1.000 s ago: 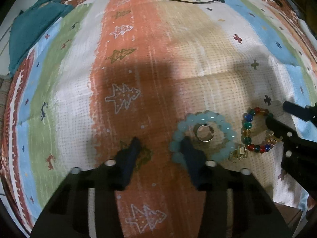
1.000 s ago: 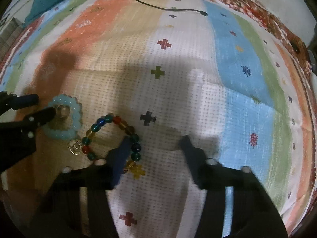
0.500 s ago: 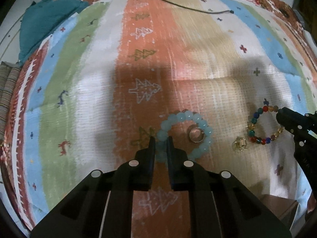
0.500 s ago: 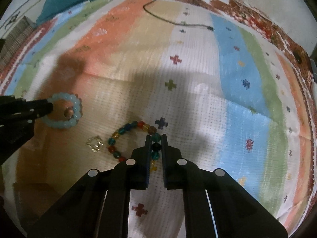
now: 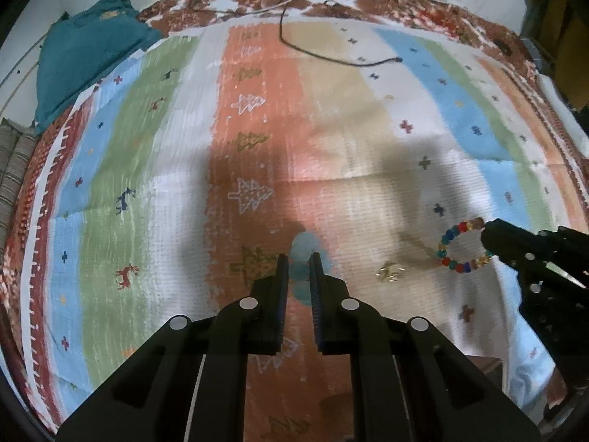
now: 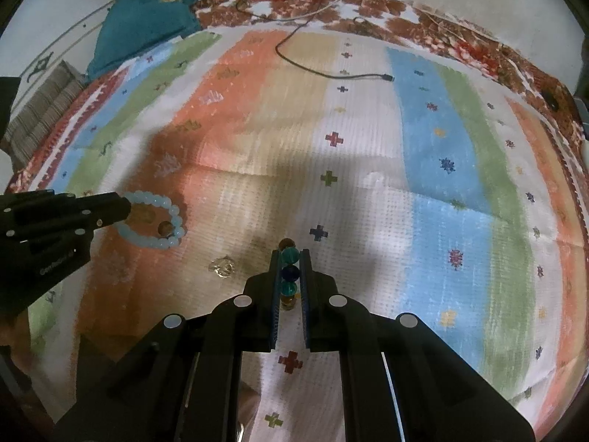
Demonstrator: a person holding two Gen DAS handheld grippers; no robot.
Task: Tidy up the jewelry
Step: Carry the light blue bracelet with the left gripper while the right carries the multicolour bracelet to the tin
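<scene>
In the left wrist view my left gripper is shut on the pale blue bead bracelet, seen edge-on between its fingers. The right wrist view shows that bracelet as a loop at the left gripper's tip, with a small ring showing inside the loop. My right gripper is shut on the multicolour bead bracelet. From the left wrist view that bracelet hangs as a ring from the right gripper. A small gold charm lies on the cloth between the two bracelets.
Everything is over a striped patterned cloth spread on a bed or table. A teal fabric bundle sits at the far left corner. A black cable snakes across the far middle. A striped cushion edge shows at the left.
Both grippers went from open to shut, each on its bracelet, and both have risen from the cloth with the bracelets. The charm stays on the cloth.
</scene>
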